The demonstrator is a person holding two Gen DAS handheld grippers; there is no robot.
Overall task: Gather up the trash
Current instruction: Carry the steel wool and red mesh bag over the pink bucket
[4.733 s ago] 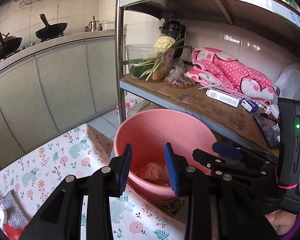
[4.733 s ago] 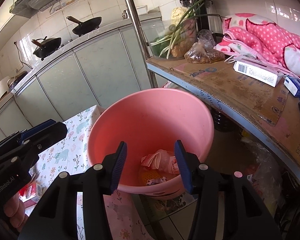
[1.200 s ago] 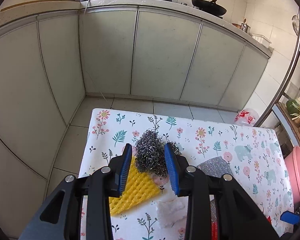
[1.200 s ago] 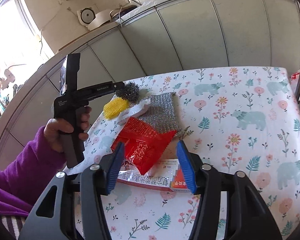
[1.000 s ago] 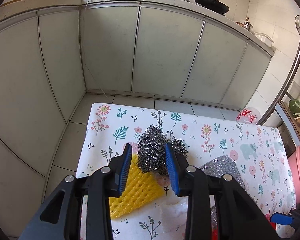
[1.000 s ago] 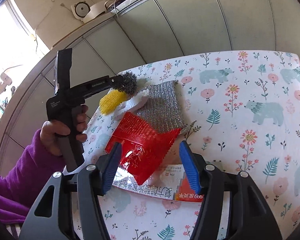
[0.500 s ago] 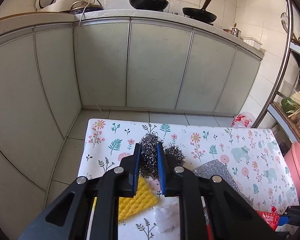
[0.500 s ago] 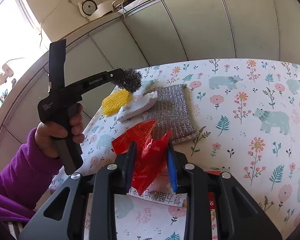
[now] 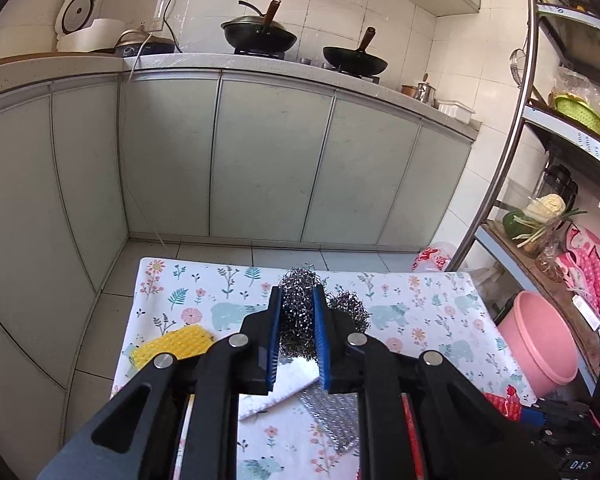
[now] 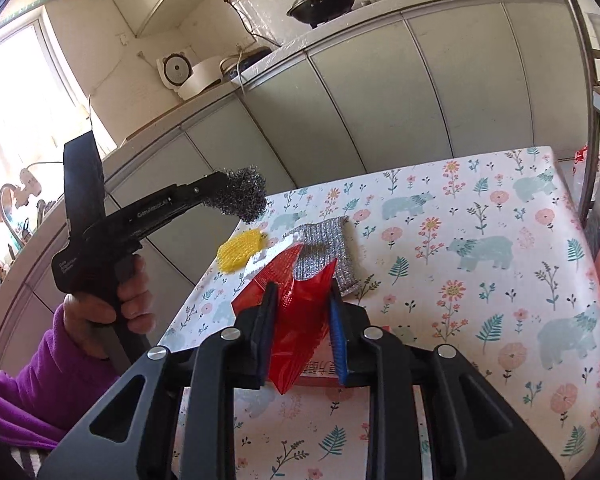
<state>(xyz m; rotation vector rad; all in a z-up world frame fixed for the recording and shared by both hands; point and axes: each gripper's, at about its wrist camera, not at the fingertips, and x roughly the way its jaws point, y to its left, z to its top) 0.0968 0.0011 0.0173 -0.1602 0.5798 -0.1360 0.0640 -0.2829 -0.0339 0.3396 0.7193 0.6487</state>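
Left gripper [image 9: 296, 334] clamped on steel wool [image 9: 298, 312], jaws just closed, lifted clear above the far left of the floral table [image 9: 420, 316]. Right gripper [image 10: 302, 322] just closed on red wrapper [image 10: 300, 316], near the silver scouring pad [image 10: 330, 252]. Pink bucket [image 9: 538, 344] beyond the table's right edge.

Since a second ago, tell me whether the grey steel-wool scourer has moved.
Yes. The grey steel-wool scourer, clamped in the left claw, has lifted off the floral tablecloth, above the yellow mesh pad beside which it lay.

right tabletop half [image 10: 480, 264] bare; metal rack post [image 9: 496, 184] flanks bucket [image 9: 540, 344].
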